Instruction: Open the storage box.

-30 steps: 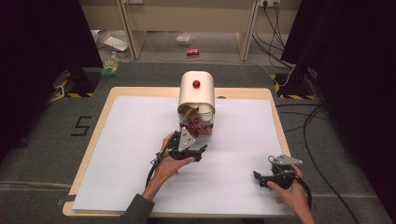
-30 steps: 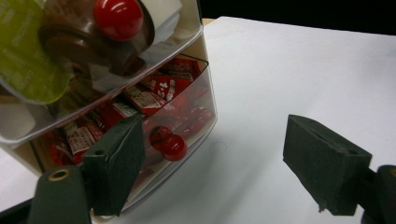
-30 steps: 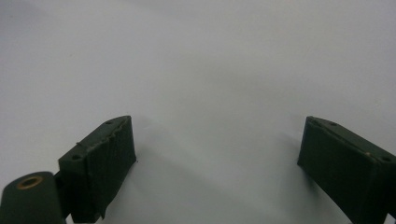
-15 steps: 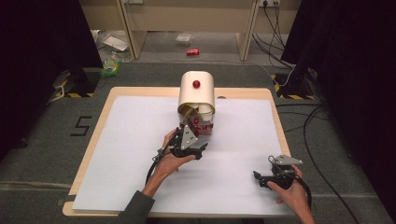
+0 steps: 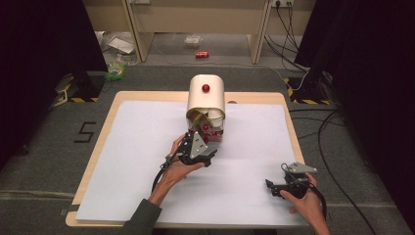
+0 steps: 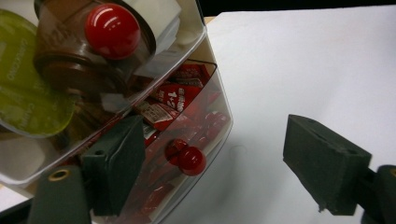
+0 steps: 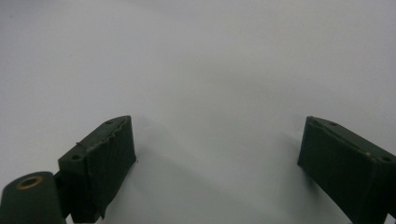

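Observation:
A cream dispenser box (image 5: 206, 98) with a red knob on top stands at the table's far middle. Its clear front compartment (image 6: 208, 112) holds red sachets (image 6: 180, 95), and above them lie a green-lidded pod (image 6: 23, 93) and a brown pod. A small red knob (image 6: 191, 161) sticks out of the clear front. My left gripper (image 5: 204, 147) is open right in front of the box. In the left gripper view that knob sits between the jaws, nearer the left one and untouched by either. My right gripper (image 5: 272, 187) rests open on the white sheet at the near right, holding nothing.
A white sheet (image 5: 147, 147) covers the wooden table (image 5: 105, 127). Cables (image 5: 337, 147) run over the grey floor to the right. A red can (image 5: 202, 54) and some litter lie on the floor beyond the table. Dark curtains close off both sides.

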The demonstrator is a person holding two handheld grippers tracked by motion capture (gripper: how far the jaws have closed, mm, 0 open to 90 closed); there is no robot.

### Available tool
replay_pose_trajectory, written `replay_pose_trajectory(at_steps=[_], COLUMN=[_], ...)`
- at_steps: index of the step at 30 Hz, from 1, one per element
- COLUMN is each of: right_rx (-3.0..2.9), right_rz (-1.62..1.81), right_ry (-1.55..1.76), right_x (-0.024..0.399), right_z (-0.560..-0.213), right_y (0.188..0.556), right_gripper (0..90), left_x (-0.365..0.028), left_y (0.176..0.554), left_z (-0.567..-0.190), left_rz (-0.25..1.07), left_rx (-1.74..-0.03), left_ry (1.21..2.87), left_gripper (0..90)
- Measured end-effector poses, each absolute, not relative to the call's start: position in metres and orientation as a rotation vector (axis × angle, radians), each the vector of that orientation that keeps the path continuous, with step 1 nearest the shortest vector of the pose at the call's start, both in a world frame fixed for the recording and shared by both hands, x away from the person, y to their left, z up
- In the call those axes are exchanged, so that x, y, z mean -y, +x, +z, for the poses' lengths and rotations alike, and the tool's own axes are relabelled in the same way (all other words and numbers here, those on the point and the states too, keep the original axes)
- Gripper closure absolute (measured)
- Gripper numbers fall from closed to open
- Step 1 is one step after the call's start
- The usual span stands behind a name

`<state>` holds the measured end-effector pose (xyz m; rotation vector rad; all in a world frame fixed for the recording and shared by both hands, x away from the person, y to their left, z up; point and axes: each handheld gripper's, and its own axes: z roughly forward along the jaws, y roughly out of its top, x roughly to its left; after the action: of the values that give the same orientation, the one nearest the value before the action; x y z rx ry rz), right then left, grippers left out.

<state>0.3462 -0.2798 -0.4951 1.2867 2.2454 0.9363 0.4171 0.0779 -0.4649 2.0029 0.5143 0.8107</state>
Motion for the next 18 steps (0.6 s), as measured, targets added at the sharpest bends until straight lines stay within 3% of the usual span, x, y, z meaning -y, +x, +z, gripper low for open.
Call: replay_pose_trajectory(at_steps=[18], right_rx=[-2.245], right_rz=[0.936], right_ry=[1.287], right_x=[0.2798], right_z=[-0.4951], right_y=[0.3461], right_gripper=[10.9], left_x=[-0.0699], left_y=[0.4188], left_z=[-0.4739], left_rz=[1.004], left_rx=[-0.325], left_ry=[2.136], left_gripper=[18.1])
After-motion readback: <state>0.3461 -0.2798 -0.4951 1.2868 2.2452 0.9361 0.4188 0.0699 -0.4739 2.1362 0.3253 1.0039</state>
